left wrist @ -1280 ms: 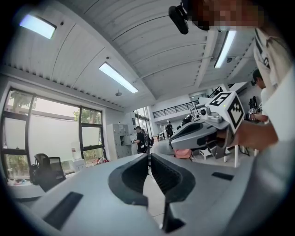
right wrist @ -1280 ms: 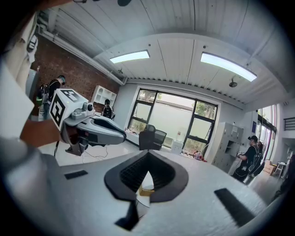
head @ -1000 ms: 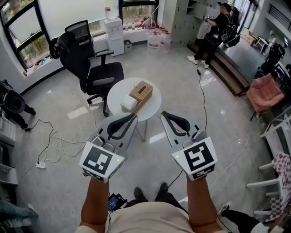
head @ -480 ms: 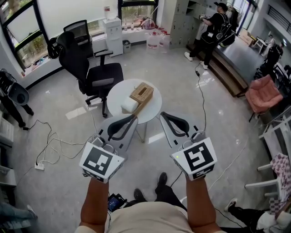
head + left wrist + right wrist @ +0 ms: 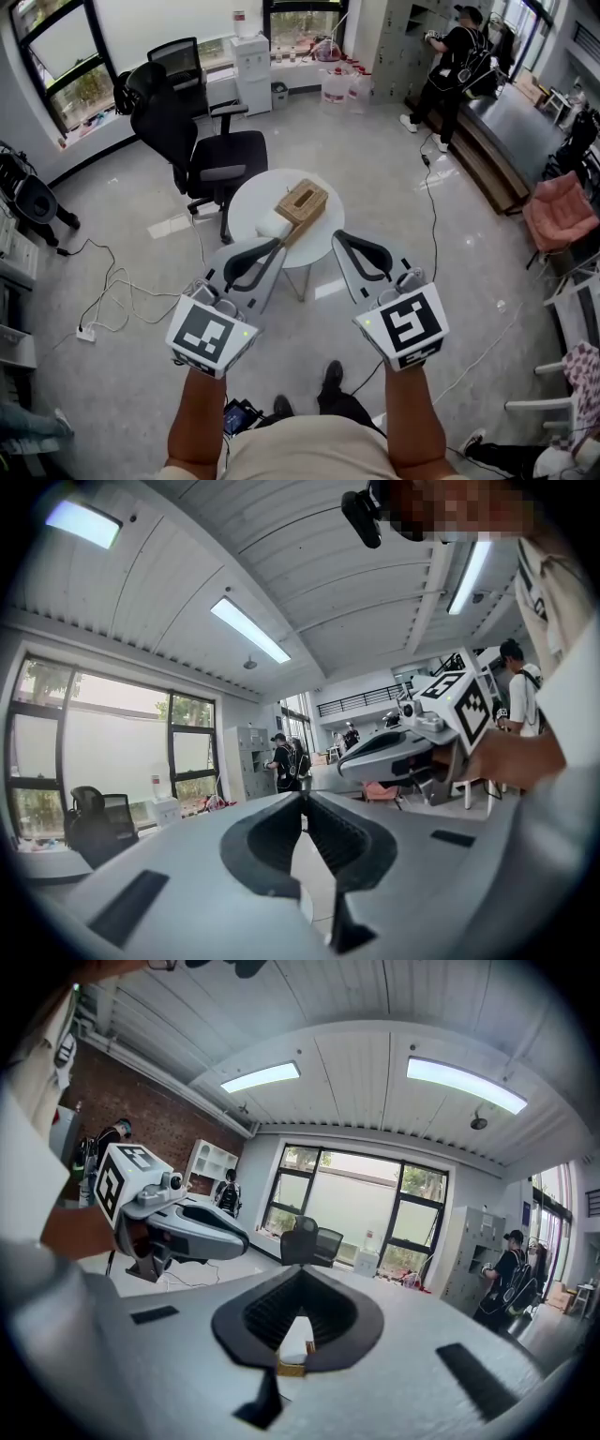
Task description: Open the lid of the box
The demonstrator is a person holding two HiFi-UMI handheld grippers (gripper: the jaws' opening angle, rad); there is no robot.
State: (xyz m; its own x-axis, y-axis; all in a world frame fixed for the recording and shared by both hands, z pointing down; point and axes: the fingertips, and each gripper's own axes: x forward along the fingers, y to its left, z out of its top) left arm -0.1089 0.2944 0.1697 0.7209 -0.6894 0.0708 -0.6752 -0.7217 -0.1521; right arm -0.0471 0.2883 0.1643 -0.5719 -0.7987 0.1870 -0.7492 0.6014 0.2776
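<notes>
A wooden box (image 5: 302,202) with a slot in its lid lies on a small round white table (image 5: 248,199), with a white object (image 5: 273,225) beside it. Both grippers are held level in front of me, short of the box and touching nothing. My left gripper (image 5: 280,242) reaches over the table's near edge with its jaws together and empty. My right gripper (image 5: 337,233) hangs just right of the table, jaws also together. In the right gripper view a sliver of the box (image 5: 291,1369) shows through the loop behind the tips of the right gripper (image 5: 302,1269). The left gripper (image 5: 303,796) shows shut in its own view.
A black office chair (image 5: 202,150) stands just behind the table. Cables (image 5: 117,286) and a power strip (image 5: 86,335) lie on the floor at the left. A person (image 5: 457,56) stands by lockers at the far right. A pink chair (image 5: 561,211) is at the right.
The table and box have drawn a little closer to the grippers, and the left tips now overlap the table's near edge. Both grippers stay shut.
</notes>
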